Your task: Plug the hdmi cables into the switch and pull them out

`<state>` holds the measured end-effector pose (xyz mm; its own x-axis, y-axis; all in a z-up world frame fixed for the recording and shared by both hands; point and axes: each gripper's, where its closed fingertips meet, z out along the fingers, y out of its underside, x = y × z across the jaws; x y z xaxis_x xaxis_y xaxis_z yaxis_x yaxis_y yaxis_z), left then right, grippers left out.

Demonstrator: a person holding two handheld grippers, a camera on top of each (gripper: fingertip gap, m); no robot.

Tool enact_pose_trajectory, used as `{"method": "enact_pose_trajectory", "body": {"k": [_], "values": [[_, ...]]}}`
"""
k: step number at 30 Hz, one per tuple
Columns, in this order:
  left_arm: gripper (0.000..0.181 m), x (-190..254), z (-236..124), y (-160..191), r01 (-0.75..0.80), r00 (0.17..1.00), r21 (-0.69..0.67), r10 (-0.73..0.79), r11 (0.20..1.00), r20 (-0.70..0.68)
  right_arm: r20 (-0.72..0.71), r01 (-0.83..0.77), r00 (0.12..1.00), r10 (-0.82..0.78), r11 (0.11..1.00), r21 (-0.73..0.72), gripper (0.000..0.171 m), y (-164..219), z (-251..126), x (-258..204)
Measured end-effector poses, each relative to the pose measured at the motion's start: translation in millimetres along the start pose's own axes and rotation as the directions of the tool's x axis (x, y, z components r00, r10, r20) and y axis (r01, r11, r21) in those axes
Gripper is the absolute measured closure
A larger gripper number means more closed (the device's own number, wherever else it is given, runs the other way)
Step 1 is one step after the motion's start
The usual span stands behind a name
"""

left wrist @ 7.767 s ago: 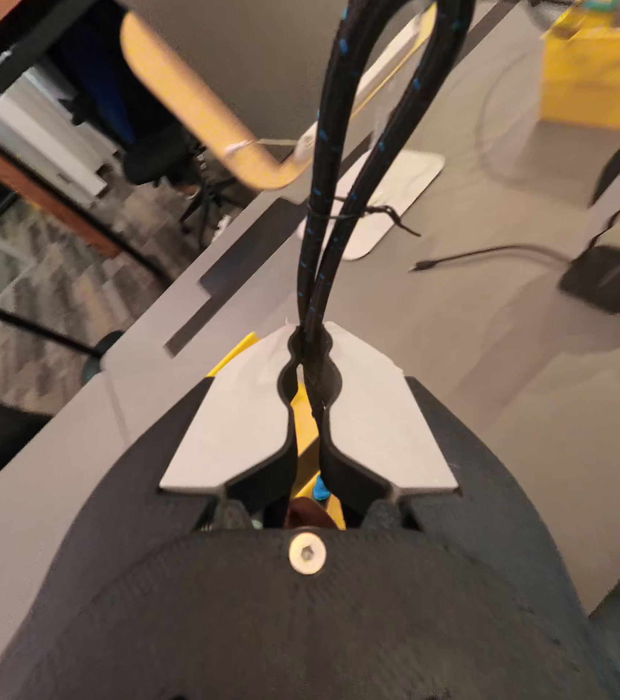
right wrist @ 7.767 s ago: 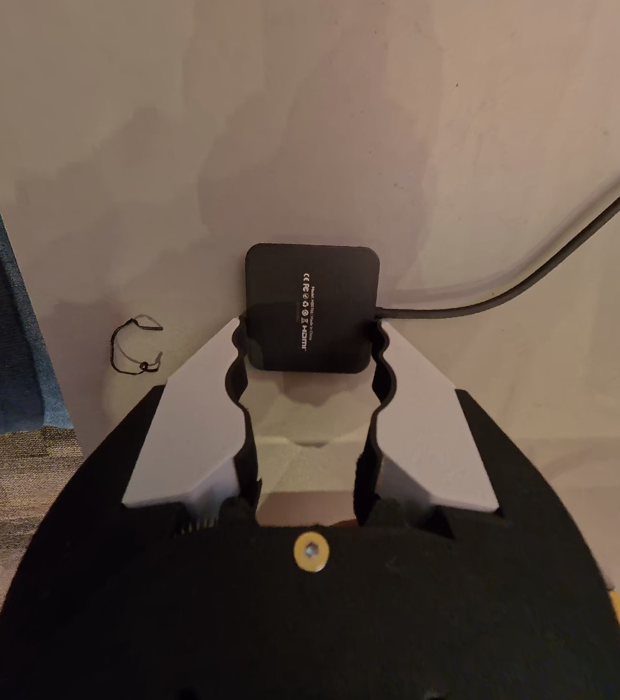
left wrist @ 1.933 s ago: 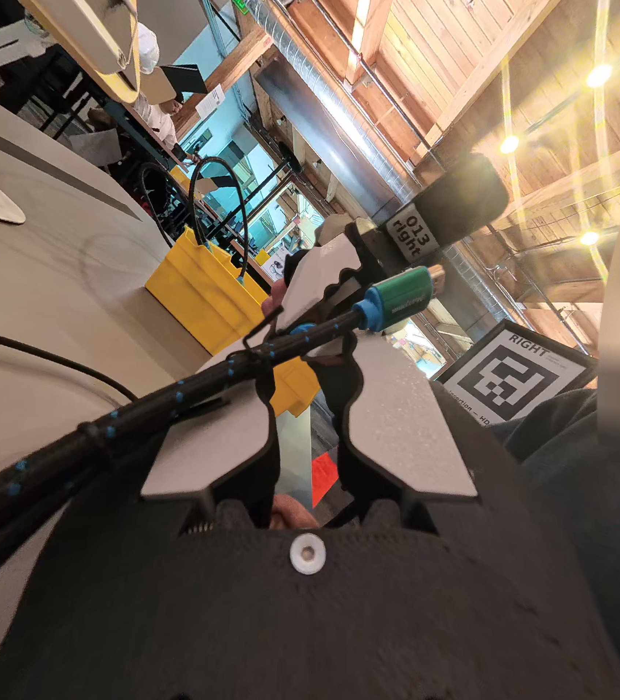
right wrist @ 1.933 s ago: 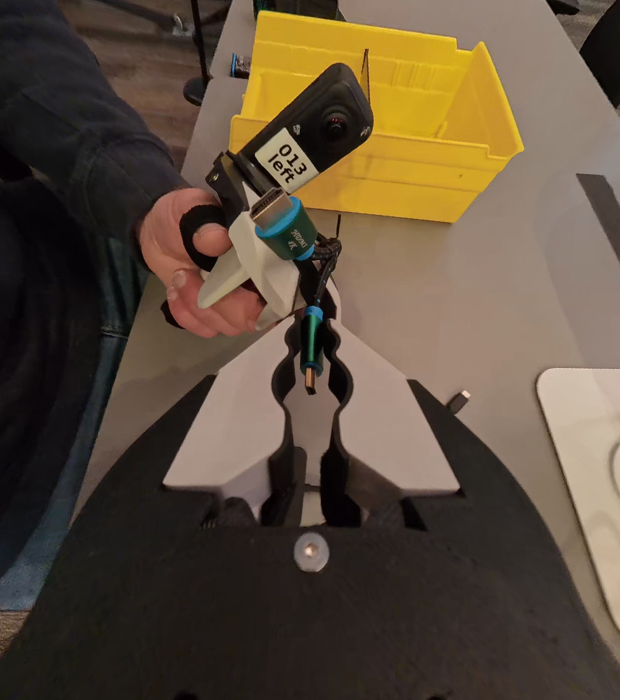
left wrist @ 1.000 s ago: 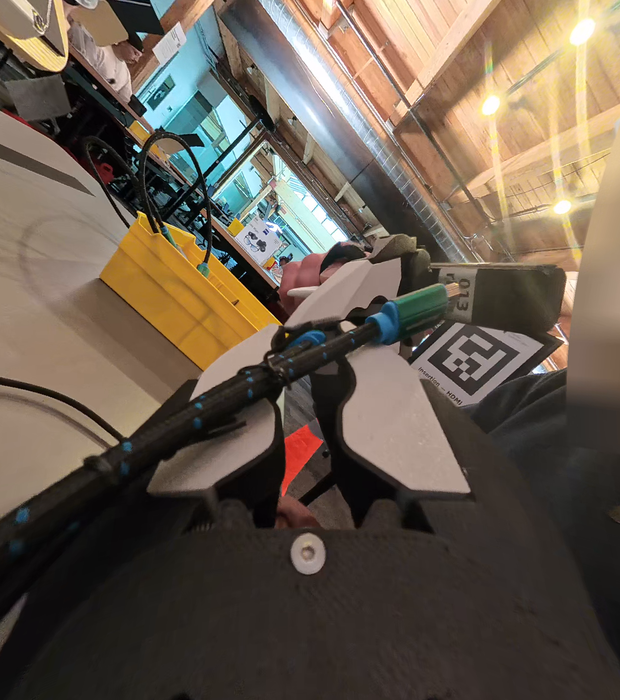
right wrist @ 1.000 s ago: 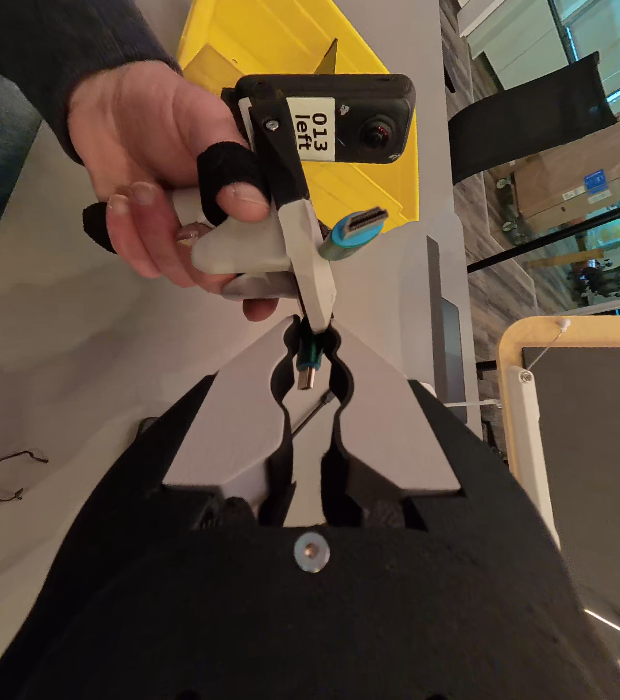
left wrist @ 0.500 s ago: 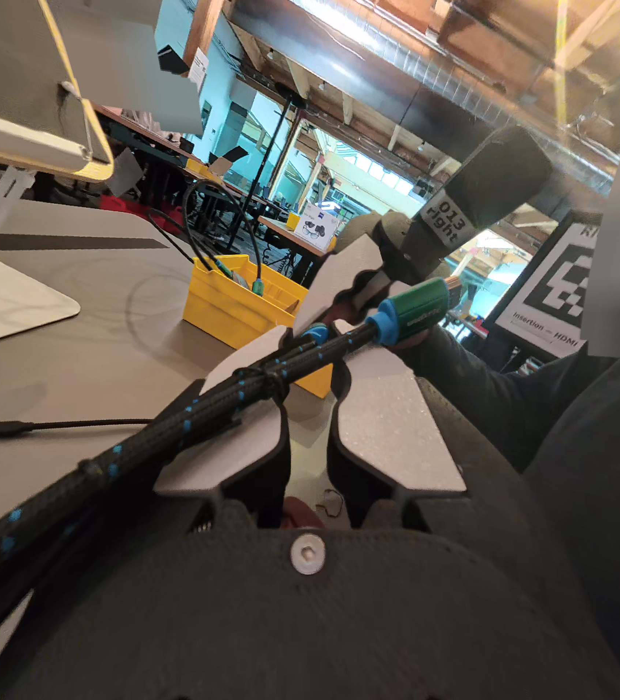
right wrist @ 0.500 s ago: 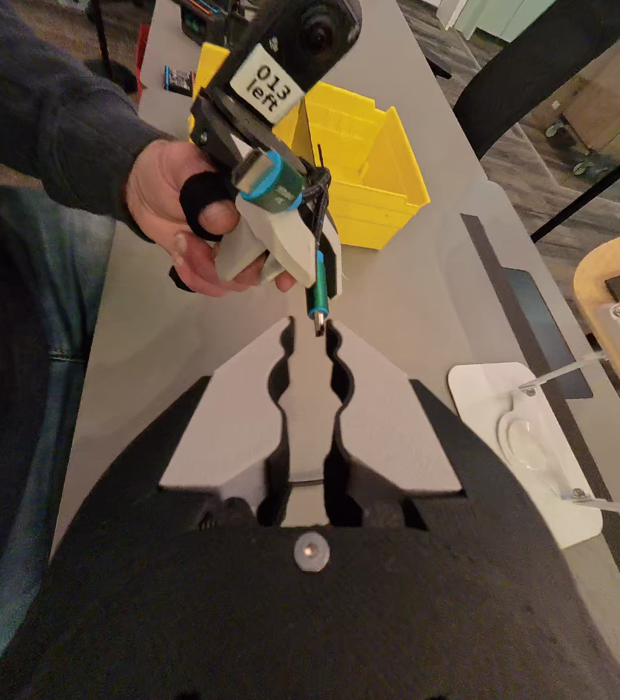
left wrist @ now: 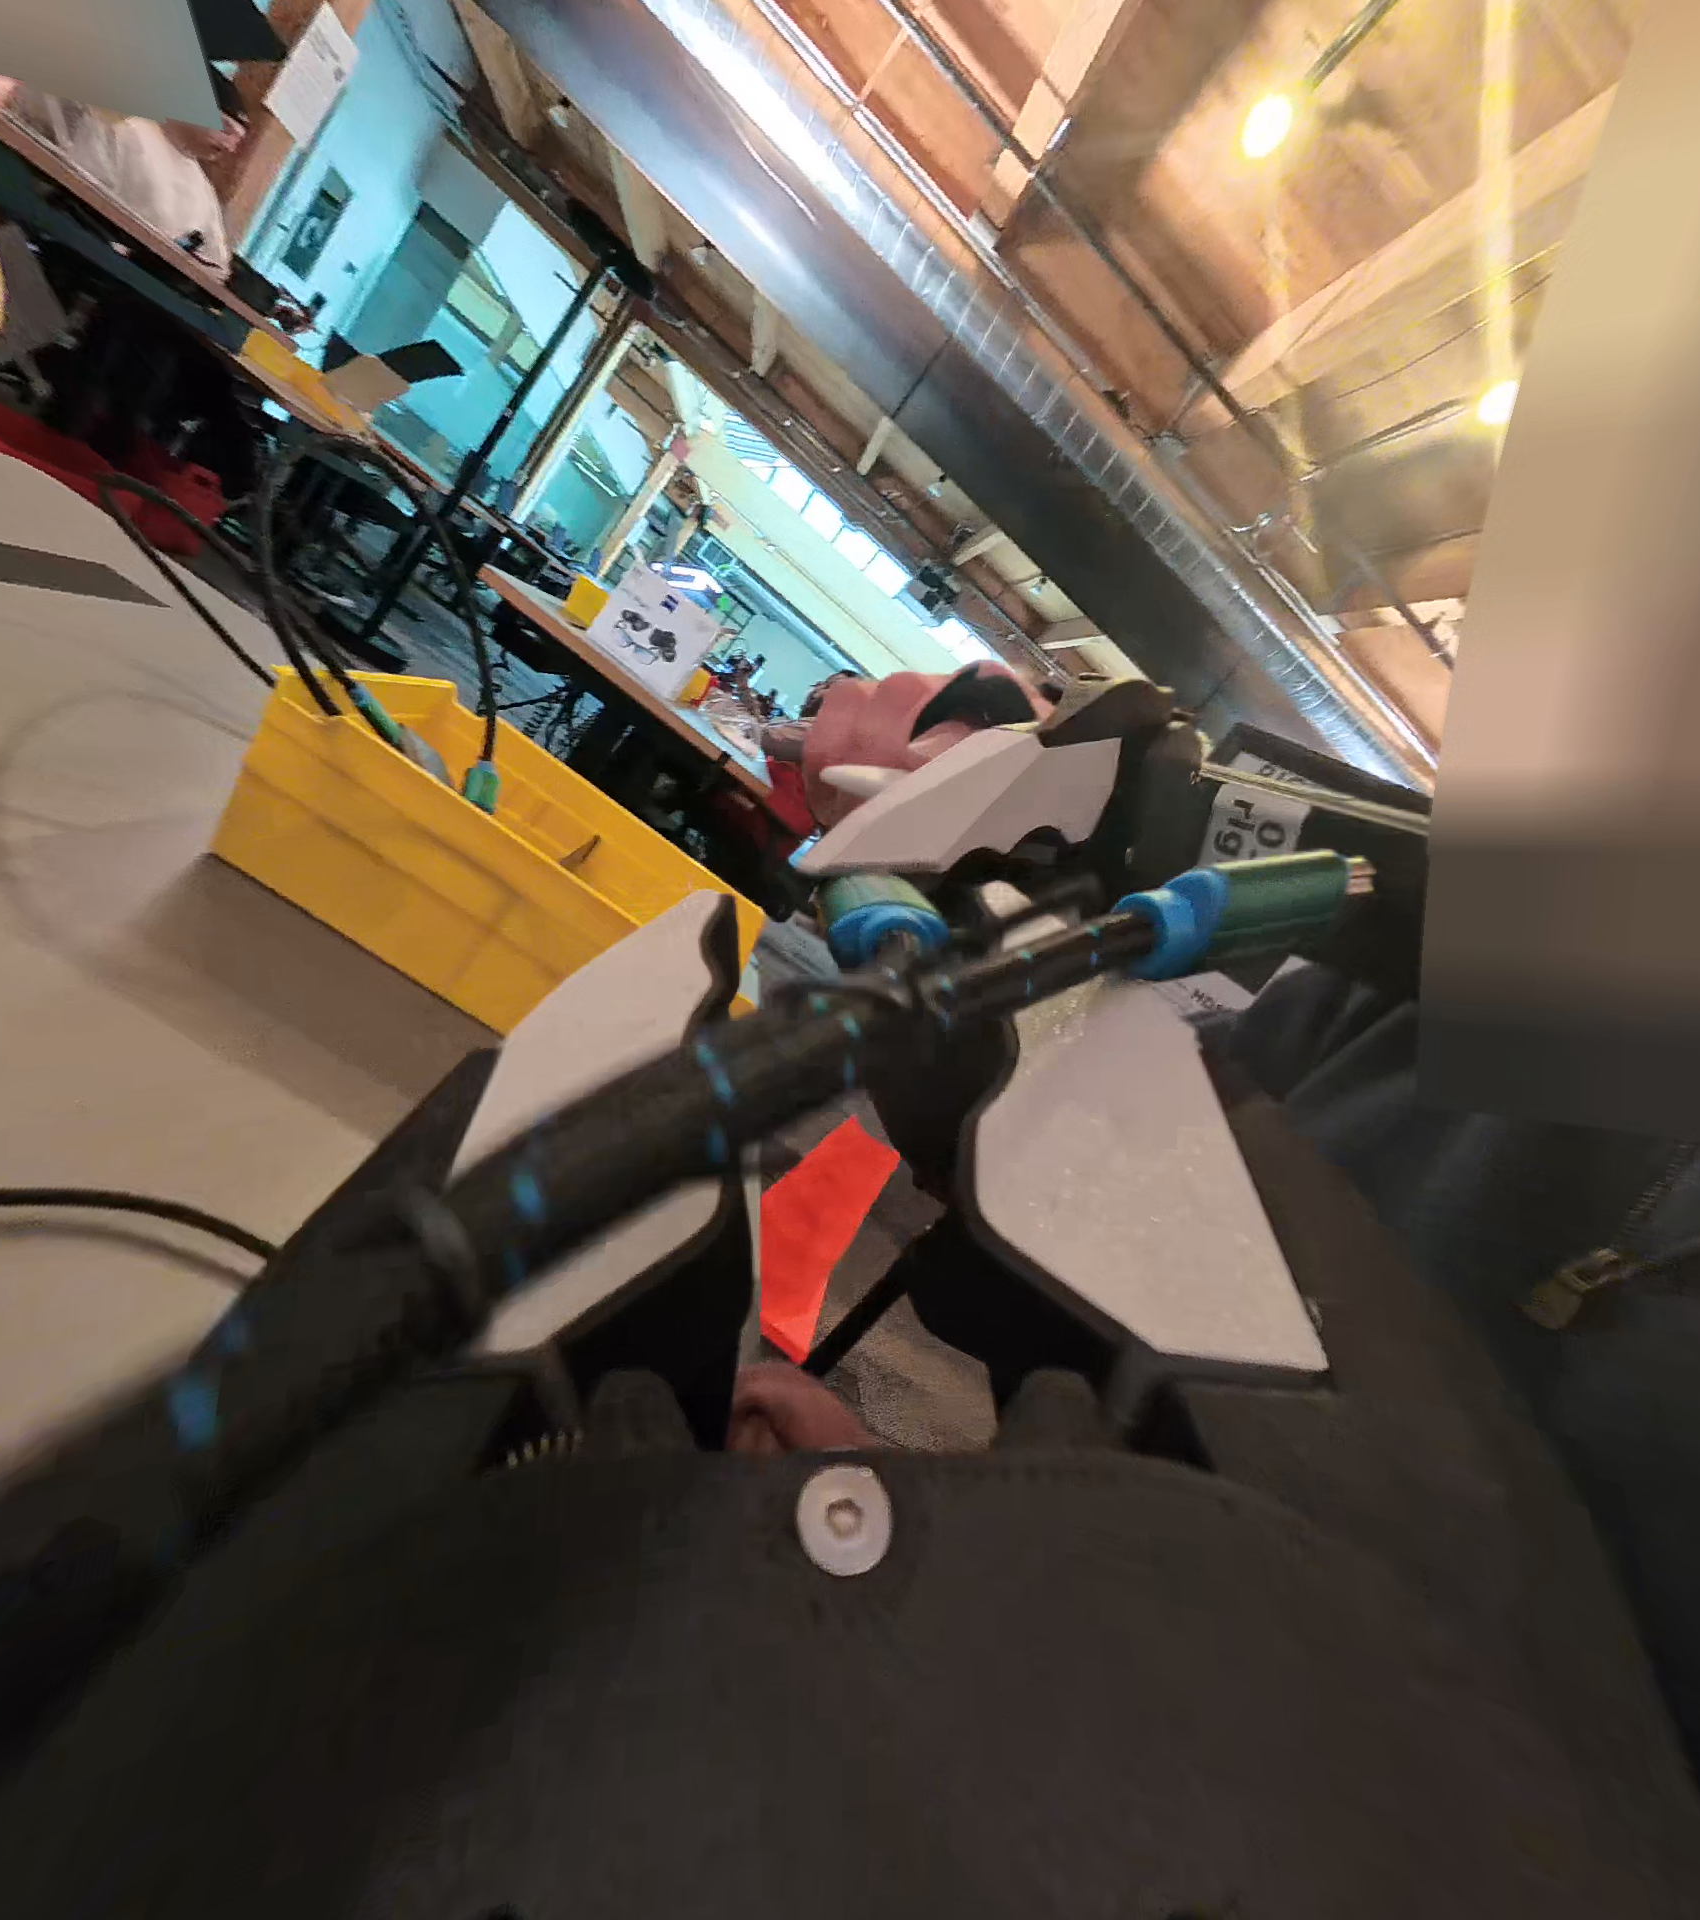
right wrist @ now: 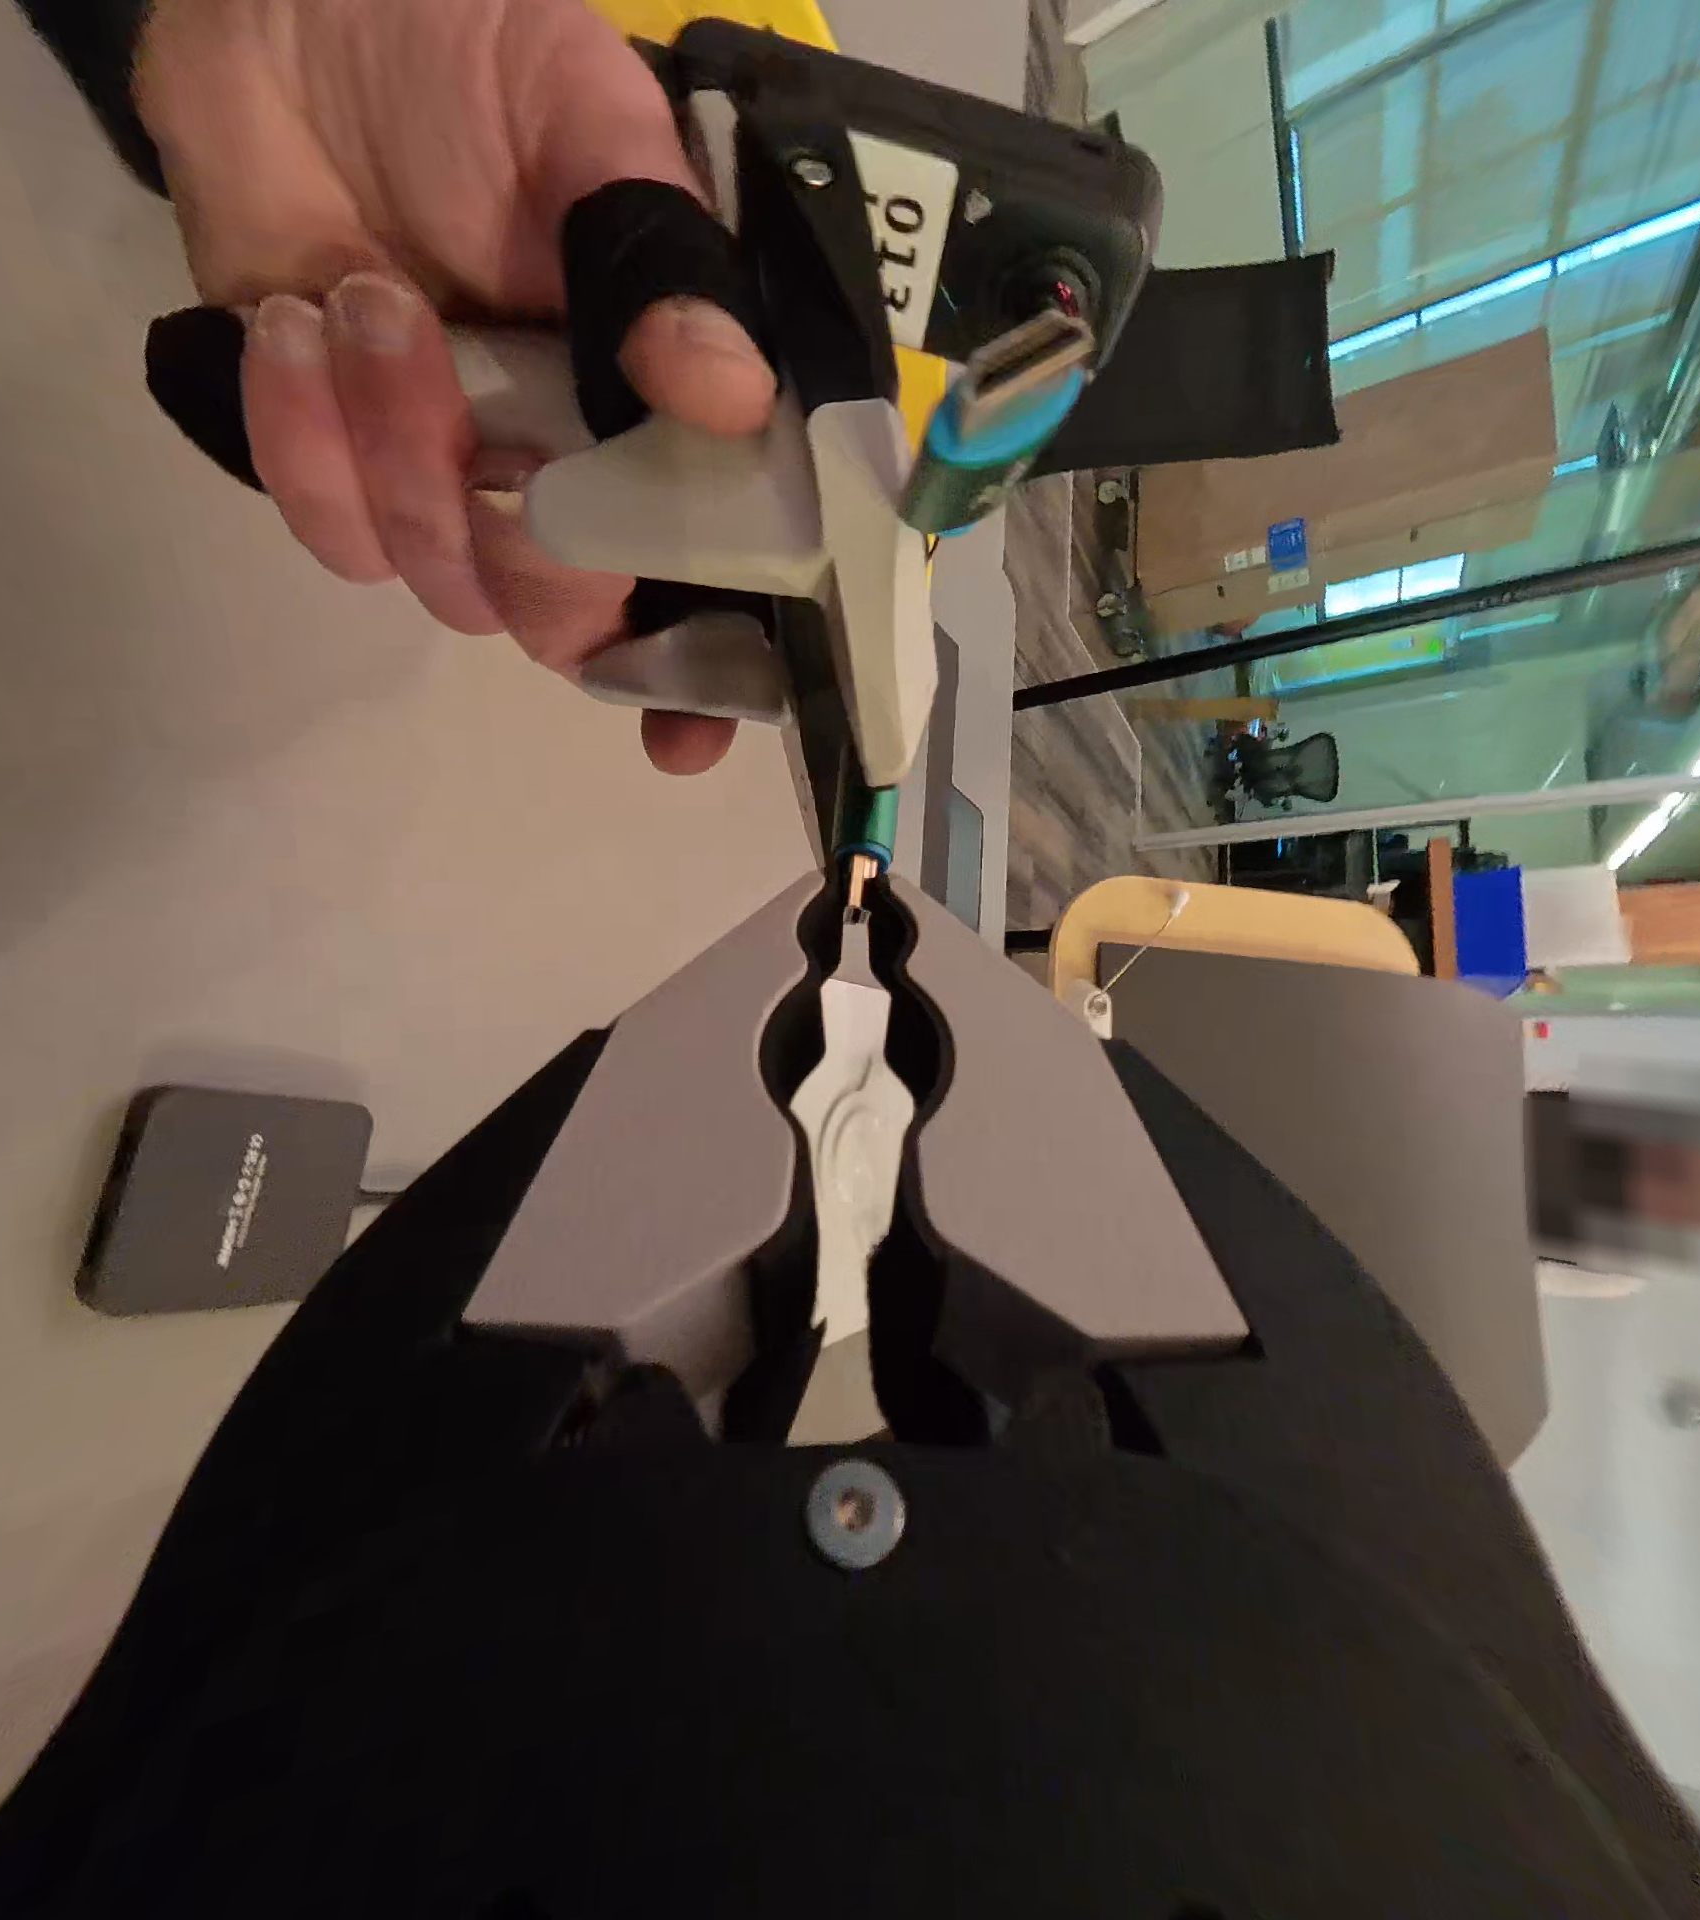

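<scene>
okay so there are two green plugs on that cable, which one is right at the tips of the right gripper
The lower plug, hanging from the left gripper with its metal tip between the right gripper's fingertips. The other plug sticks out higher up, beside the camera.

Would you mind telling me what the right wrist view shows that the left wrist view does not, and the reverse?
Only the right wrist view shows the black switch lying on the table, and the person's hand holding the left claw. Only the left wrist view shows the braided cable lying across the left claw, and the cables in the yellow bin. Both show the green HDMI plug and a second, smaller green plug.
</scene>
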<state>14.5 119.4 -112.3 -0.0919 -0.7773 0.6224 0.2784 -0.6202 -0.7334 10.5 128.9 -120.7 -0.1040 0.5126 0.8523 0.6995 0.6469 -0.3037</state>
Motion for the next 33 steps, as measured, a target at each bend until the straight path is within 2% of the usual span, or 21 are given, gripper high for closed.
{"method": "enact_pose_trajectory", "body": {"k": [4, 6, 8, 20, 23, 27, 29, 33], "values": [[0.138, 7.2, 6.6, 0.3, -0.059, 0.998, -0.016, 0.06, 0.998, 0.001, 0.009, 0.097, 0.995, -0.097, 0.995, -0.013, 0.169, -4.2, -4.7, 1.2], [0.156, 9.2, 7.6, 0.0, -0.107, 0.994, -0.027, 0.107, 0.994, 0.018, -0.006, 0.114, 0.993, -0.115, 0.993, -0.032, 0.169, -1.9, -6.0, 4.3], [0.16, 8.7, 8.6, -0.5, -0.125, 0.991, -0.034, 0.127, 0.992, 0.041, -0.015, 0.124, 0.992, -0.125, 0.991, -0.039, 0.169, 0.2, -6.4, 4.8], [0.16, 3.1, 8.7, 4.0, -0.167, 0.982, -0.062, 0.172, 0.984, 0.084, 0.005, 0.152, 0.988, -0.152, 0.988, -0.024, 0.169, 3.6, -4.0, 0.3], [0.16, 5.2, 8.6, 2.7, -0.141, 0.987, -0.051, 0.144, 0.989, 0.069, -0.005, 0.168, 0.986, -0.168, 0.985, -0.029, 0.169, 2.5, -4.5, 1.2], [0.151, 4.3, 9.6, 2.2, -0.096, 0.993, -0.038, 0.098, 0.995, 0.063, -0.011, 0.199, 0.98, -0.199, 0.979, -0.042, 0.169, 0.9, -7.6, 4.4], [0.159, 6.4, 11.2, 1.9, -0.113, 0.991, -0.023, 0.115, 0.993, 0.071, -0.012, 0.213, 0.977, -0.214, 0.976, -0.051, 0.169, 2.3, -7.5, 5.0], [0.161, 4.5, 11.2, 2.4, -0.124, 0.989, -0.006, 0.125, 0.992, 0.084, -0.009, 0.216, 0.976, -0.216, 0.975, -0.05, 0.169, 3.9, -6.7, 4.1]]}}
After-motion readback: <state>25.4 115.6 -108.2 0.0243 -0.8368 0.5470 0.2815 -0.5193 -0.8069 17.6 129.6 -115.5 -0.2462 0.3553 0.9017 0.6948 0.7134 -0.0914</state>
